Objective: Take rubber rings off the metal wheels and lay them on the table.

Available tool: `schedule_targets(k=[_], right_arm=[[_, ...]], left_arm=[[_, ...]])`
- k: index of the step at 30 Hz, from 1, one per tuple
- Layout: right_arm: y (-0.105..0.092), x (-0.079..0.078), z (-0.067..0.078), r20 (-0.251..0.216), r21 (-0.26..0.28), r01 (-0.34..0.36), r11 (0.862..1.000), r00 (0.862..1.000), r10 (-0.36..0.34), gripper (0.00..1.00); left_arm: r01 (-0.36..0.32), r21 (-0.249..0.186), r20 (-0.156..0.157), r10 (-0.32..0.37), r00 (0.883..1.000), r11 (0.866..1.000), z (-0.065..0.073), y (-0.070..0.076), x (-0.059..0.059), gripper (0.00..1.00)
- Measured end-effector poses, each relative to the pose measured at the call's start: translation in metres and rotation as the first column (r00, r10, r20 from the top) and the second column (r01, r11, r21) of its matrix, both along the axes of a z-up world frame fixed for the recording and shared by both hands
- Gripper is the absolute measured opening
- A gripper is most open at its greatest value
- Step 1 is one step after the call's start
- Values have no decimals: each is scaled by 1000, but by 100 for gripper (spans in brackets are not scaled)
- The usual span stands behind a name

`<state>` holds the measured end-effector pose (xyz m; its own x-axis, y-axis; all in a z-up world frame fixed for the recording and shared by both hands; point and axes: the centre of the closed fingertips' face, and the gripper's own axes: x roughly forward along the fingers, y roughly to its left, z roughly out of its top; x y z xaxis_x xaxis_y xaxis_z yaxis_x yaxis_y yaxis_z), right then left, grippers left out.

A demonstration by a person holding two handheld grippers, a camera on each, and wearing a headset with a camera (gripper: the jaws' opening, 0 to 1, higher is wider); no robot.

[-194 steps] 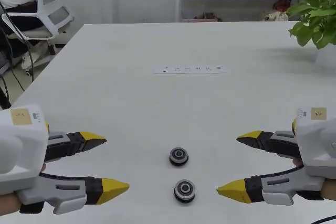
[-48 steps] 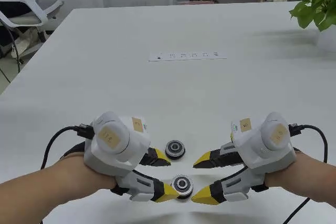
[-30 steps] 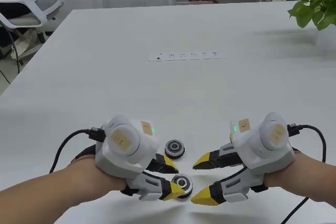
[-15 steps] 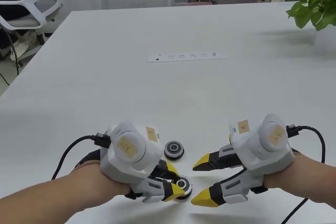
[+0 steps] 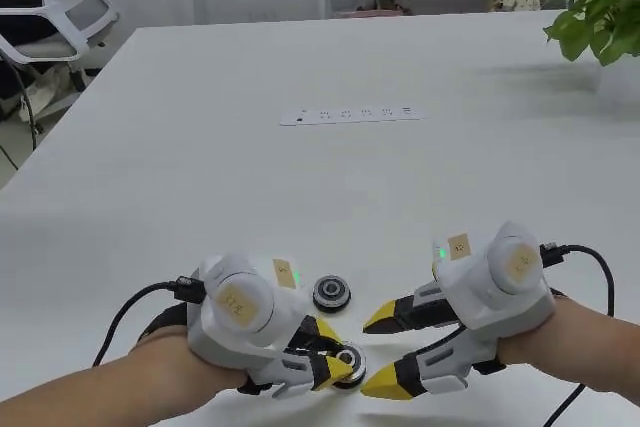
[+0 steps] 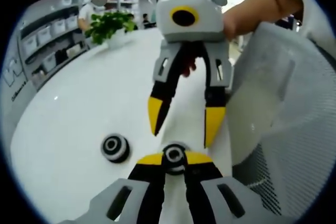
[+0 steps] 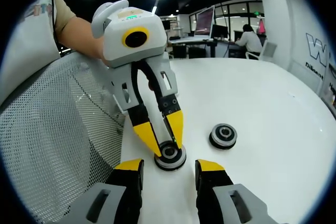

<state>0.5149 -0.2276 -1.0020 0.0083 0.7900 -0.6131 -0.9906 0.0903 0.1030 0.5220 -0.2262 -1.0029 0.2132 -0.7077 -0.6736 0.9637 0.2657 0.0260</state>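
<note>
The left claw point(image 5: 340, 365) is clamping the near wheel point(image 5: 347, 357), its yellow tips pressing on either side of the wheel. In the left gripper view the left claw point(image 6: 174, 159) is closing around the wheel point(image 6: 174, 157) from below, and in the right gripper view the same claw point(image 7: 167, 142) is coming down onto the top of that wheel point(image 7: 170, 155), which is sitting flat on the bench point(image 5: 300, 187). The right claw point(image 5: 372, 355) is standing with its jaws apart, holding nothing, just to the right of the near wheel and pointing at it. From its own camera the right claw point(image 7: 169, 165) is spreading its tips on either side of the wheel without touching it.

The far wheel point(image 5: 331, 292) is lying flat on the bench just beyond the near one, apart from both claws, with its dark ring point(image 7: 212, 139) on it. Farther out, a white power strip point(image 5: 345, 115) is lying across the middle of the bench. A green plant point(image 5: 598, 7) is leaning in at the far right, and a white chair point(image 5: 60, 17) is standing past the far left corner.
</note>
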Motion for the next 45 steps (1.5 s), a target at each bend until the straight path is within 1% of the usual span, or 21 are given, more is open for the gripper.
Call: schedule_targets(k=[4,12,18,22,25,30,35,38,40,45], right_arm=[[1,-1,-2,0,-10,-12,1000,1000,12,36],[6,-1,-5,-18,-8,-25,1000,1000,25,31],[10,-2,-9,-26,-1,-10,1000,1000,10,29],[9,-3,-12,-36,-1,0,1000,999,0,29],[9,-1,-12,-37,4,14,1000,999,-14,28],[10,-1,-17,-29,-5,22,1000,999,-22,29],[12,1,-15,-16,4,24,1000,1000,-24,25],[11,0,-15,-14,5,24,1000,1000,-24,25],[10,0,-15,-3,4,18,1000,1000,-18,24],[7,0,-16,7,-1,14,1000,1000,-13,23]], left_arm=[[-4,1,7,4,1000,1000,0,0,0,14],[-11,-2,13,11,1000,1000,0,0,0,14],[-10,-2,17,10,1000,1000,-1,0,0,14],[-11,-3,18,11,1000,1000,-1,0,0,14],[-13,-4,18,13,1000,1000,-1,0,0,14],[-15,-5,19,15,1000,1000,-1,0,-1,14],[-15,-5,20,15,1000,1000,-1,0,0,14],[-14,-6,22,14,1000,1000,-1,0,0,14],[-14,-6,22,14,1000,1000,-1,0,0,14],[-15,-6,22,15,1000,1000,-1,0,0,14]])
